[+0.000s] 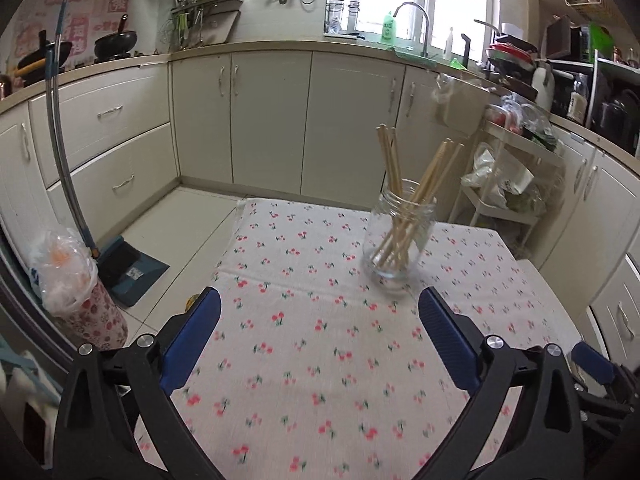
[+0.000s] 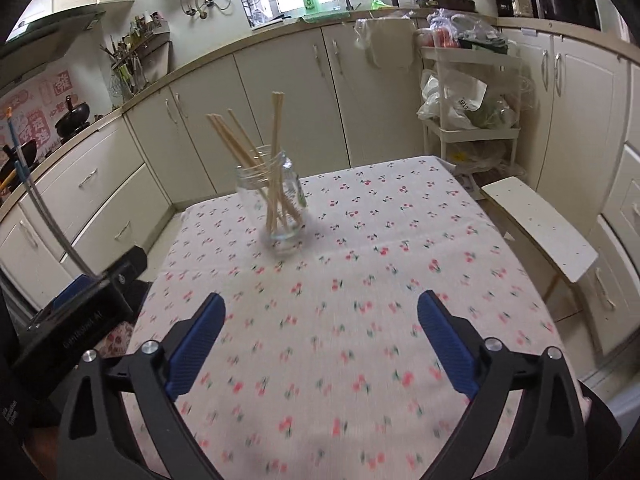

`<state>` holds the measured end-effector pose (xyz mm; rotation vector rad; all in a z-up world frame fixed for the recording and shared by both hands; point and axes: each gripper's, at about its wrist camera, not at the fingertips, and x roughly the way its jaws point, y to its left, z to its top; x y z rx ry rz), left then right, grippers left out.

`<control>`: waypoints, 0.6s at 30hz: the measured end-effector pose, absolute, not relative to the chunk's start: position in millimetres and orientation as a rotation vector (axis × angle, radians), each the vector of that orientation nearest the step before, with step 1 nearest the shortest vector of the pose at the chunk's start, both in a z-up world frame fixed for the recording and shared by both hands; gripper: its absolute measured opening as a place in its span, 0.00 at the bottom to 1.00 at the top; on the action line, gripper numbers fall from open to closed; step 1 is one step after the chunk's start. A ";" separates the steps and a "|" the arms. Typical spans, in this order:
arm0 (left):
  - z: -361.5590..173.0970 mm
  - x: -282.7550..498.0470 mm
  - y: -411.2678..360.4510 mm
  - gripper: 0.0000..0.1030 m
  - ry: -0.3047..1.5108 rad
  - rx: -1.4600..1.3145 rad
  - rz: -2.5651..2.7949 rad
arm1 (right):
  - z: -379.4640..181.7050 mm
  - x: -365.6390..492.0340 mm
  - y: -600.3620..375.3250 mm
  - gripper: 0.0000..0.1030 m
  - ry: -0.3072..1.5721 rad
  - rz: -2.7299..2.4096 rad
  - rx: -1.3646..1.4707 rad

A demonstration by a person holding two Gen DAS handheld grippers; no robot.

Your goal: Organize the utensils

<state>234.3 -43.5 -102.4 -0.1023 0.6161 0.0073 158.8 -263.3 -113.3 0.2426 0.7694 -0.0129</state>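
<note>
A clear glass jar stands upright on the cherry-print tablecloth. Several wooden chopsticks lean inside it, their ends fanning out above the rim. My left gripper hovers above the cloth, nearer to me than the jar, open with nothing between its blue pads. My right gripper is also open and empty, held back from the jar, which sits up and to the left of it. Part of the right gripper's blue pad shows at the lower right of the left wrist view.
A white bench stands by the table's right side, with a white rack of bags beyond it. Left of the table are a dustpan and a floral bin lined with plastic. Cream kitchen cabinets ring the room.
</note>
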 end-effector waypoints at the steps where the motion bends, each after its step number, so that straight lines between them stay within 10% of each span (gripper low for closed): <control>1: -97.6 223.5 -42.7 0.92 0.620 -0.098 0.005 | -107.5 148.6 -261.8 0.92 0.769 -0.009 0.242; 18: -34.1 89.8 -17.6 0.92 0.671 -0.092 -0.011 | -55.6 25.0 -246.9 0.93 0.887 -0.014 0.306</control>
